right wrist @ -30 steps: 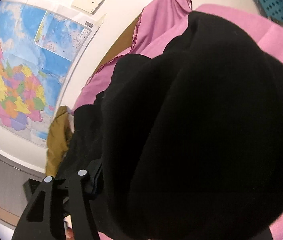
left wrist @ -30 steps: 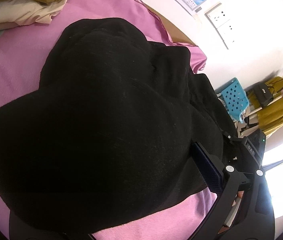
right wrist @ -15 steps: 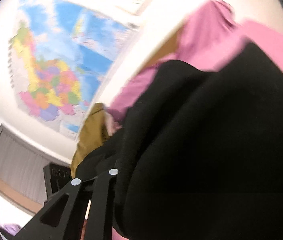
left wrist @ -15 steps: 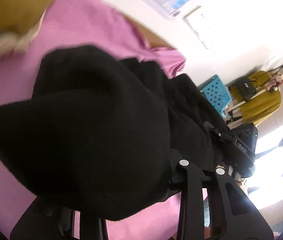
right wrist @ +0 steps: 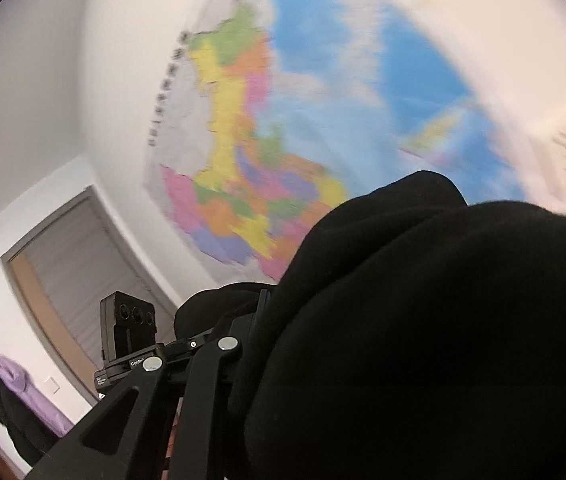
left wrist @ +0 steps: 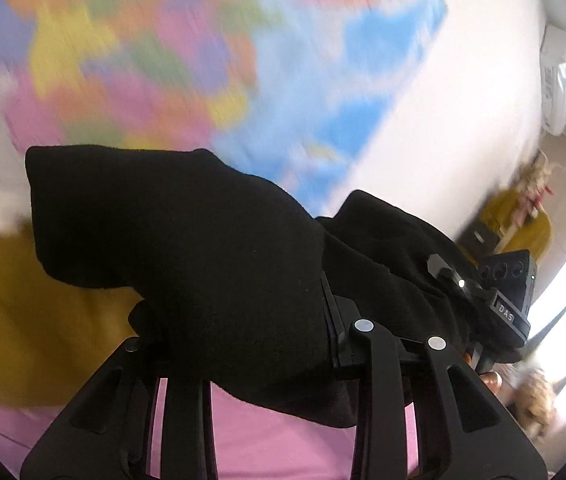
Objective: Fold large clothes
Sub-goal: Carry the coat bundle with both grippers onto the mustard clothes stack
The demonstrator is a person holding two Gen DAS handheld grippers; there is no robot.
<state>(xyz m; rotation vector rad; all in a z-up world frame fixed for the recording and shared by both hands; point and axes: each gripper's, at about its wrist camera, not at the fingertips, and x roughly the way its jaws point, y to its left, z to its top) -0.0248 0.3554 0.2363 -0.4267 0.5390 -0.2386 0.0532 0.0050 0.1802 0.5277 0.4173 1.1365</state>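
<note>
A large black garment (left wrist: 203,264) is bunched between the fingers of my left gripper (left wrist: 239,320), which is shut on it and holds it raised above the pink bed sheet (left wrist: 275,440). The same black garment (right wrist: 423,340) fills the lower right of the right wrist view and drapes over my right gripper (right wrist: 267,320), which is shut on it. The cloth hides the fingertips of both grippers. The right gripper's camera block (left wrist: 507,280) shows at the right of the left wrist view, and the left gripper's block (right wrist: 127,320) shows in the right wrist view.
A coloured wall map (right wrist: 283,140) fills the wall behind, blurred; it also shows in the left wrist view (left wrist: 163,60). A mustard-yellow cloth (left wrist: 23,320) lies at the left. A grey door (right wrist: 75,264) and a purple item (right wrist: 15,384) are at the left.
Both grippers have swung the black garment up off the pink bed. The views now face the wall map instead of the bed, and the cloth hangs bunched from the fingers.
</note>
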